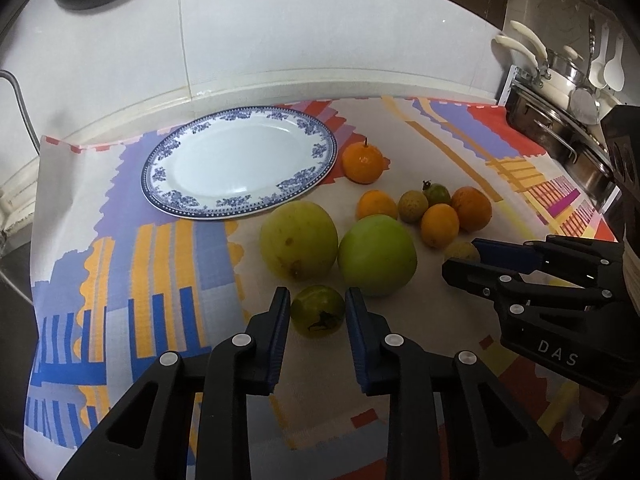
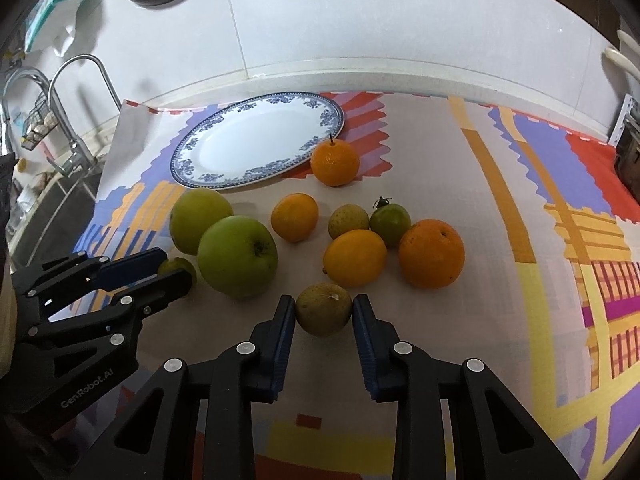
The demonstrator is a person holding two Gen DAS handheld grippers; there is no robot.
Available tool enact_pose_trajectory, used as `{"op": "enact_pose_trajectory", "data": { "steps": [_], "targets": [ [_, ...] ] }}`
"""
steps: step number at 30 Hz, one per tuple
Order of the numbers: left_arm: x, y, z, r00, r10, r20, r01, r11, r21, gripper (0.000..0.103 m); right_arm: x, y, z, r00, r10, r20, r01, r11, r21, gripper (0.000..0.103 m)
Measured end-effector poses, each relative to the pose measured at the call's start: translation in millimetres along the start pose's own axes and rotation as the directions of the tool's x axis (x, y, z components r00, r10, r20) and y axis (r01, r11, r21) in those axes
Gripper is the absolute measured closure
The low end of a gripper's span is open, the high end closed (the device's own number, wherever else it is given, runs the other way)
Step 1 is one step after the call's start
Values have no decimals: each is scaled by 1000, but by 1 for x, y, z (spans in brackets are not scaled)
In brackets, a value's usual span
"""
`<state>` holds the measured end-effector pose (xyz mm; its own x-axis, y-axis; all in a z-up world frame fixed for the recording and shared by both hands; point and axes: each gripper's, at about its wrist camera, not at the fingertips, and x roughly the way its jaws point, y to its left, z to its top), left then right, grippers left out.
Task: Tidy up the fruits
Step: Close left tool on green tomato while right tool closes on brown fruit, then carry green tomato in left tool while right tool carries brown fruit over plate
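A blue-rimmed white plate [image 1: 240,160] [image 2: 260,140] lies empty at the back of the patterned cloth. Several fruits lie in front of it: two green apples [image 1: 376,254] [image 2: 238,256], oranges [image 2: 431,253] and small citrus. My left gripper [image 1: 318,314] stands around a small green fruit [image 1: 317,315], fingers touching its sides. My right gripper [image 2: 323,316] stands around a small brownish-green fruit [image 2: 323,309], fingers touching its sides. Both fruits rest on the cloth. Each gripper shows in the other's view: the right one [image 1: 460,258] and the left one [image 2: 176,266].
A stemmed orange [image 1: 362,162] sits by the plate's right rim. Pans and utensils [image 1: 560,92] stand at the right edge. A sink with faucets [image 2: 60,120] is to the left. A tiled wall runs behind the counter.
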<state>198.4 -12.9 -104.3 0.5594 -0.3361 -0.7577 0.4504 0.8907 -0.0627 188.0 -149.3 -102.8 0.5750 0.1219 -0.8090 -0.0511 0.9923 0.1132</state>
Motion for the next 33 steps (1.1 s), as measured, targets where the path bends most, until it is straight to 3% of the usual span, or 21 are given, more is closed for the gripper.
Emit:
{"op": "enact_pose_trajectory", "data": {
  "steps": [9,18,27,33],
  "targets": [
    [-32,0,7,997,2,78,-2,1000,0,75,-27,9,4,999,15,46,-14,1000,-16,72],
    [-60,11,32,983,13,183,-16,1000,14,75,-48,23,30,990,54,131,-48,998,-50,72],
    [-54,33,67,973,76,219,-70,997,-37,75,-32,29,86,981,108,163,-85,986,-144,72],
    [-32,53,96,974,106,201,-93,993,-73,75,-1,32,129,979,161,124,-135,972,-190,72]
  ]
}}
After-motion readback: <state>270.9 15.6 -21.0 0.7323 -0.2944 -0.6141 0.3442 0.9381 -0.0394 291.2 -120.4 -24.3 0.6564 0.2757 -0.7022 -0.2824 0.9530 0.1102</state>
